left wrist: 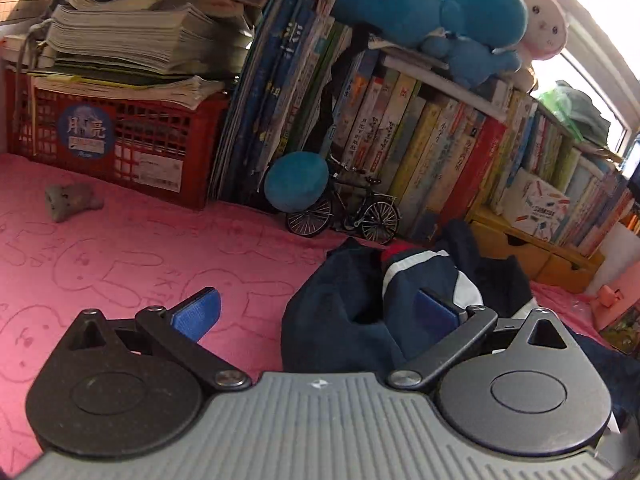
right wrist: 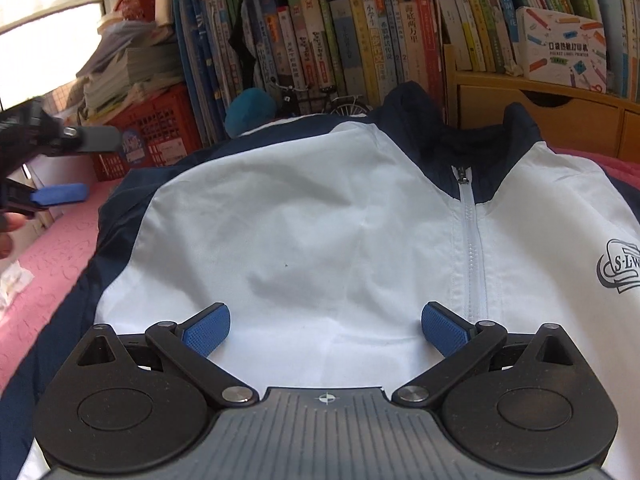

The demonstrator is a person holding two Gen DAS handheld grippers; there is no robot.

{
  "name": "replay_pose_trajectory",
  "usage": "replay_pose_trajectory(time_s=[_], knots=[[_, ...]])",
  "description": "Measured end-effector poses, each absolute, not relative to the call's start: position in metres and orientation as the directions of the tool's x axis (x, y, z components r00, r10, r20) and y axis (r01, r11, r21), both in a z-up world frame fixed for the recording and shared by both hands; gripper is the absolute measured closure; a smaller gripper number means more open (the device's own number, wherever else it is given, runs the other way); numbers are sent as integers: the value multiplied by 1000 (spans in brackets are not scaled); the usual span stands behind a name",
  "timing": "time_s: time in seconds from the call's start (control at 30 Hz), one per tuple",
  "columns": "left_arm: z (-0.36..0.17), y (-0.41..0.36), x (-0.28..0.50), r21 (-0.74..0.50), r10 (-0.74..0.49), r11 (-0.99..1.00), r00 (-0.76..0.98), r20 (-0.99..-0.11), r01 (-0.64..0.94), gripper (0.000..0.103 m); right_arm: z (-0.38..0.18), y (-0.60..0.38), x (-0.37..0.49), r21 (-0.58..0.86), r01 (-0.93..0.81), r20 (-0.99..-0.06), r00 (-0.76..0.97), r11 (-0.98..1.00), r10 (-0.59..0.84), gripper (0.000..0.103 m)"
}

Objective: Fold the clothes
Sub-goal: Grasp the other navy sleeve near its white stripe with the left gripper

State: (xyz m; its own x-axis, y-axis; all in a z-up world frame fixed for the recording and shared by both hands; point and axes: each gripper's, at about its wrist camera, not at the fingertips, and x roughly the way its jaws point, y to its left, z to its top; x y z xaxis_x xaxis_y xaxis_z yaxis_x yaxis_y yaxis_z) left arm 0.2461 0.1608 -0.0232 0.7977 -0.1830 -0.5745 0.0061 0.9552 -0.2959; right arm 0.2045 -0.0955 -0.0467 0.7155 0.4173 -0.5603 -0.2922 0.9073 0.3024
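Note:
A navy and white zip-up jacket [right wrist: 312, 216] lies face up on the pink bed cover [right wrist: 52, 264], collar toward the books. In the left wrist view its navy sleeve and shoulder [left wrist: 344, 308] lie bunched at the right. My left gripper [left wrist: 316, 310] is open and empty, its right pad over the bunched sleeve, its left pad over bare bed cover [left wrist: 120, 264]. It also shows at the left edge of the right wrist view [right wrist: 60, 168]. My right gripper [right wrist: 326, 330] is open and empty, low over the white chest panel, left of the zipper [right wrist: 472, 240].
A row of books [right wrist: 360, 40] lines the back. A red crate [left wrist: 120, 148] with stacked papers stands at the left, beside a model bicycle [left wrist: 344, 208] and a blue plush ball [left wrist: 296, 182]. A wooden drawer unit [right wrist: 536, 116] stands at the right. A small grey toy [left wrist: 70, 200] lies on the bed.

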Motion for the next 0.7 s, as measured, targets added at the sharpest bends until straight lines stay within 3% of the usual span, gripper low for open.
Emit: replay_pose_trajectory(time_s=[0.17, 0.33, 0.5, 0.63, 0.7], knots=[[-54, 131, 290, -233, -135, 972, 709, -693, -42, 2, -58, -138, 213, 574, -258, -423, 719, 777, 551, 0], [-75, 125, 307, -202, -108, 977, 648, -754, -73, 0, -54, -131, 214, 534, -263, -448, 718, 804, 533, 0], [-73, 126, 309, -140, -26, 983, 671, -741, -117, 1, -54, -131, 215, 532, -263, -450, 717, 805, 532, 0], [-74, 124, 315, -147, 2, 975, 671, -741, -166, 16, -54, -129, 215, 522, -264, -456, 717, 811, 527, 0], [-73, 116, 317, -97, 28, 984, 658, -753, -152, 17, -54, -130, 215, 523, -263, -455, 717, 810, 527, 0]])
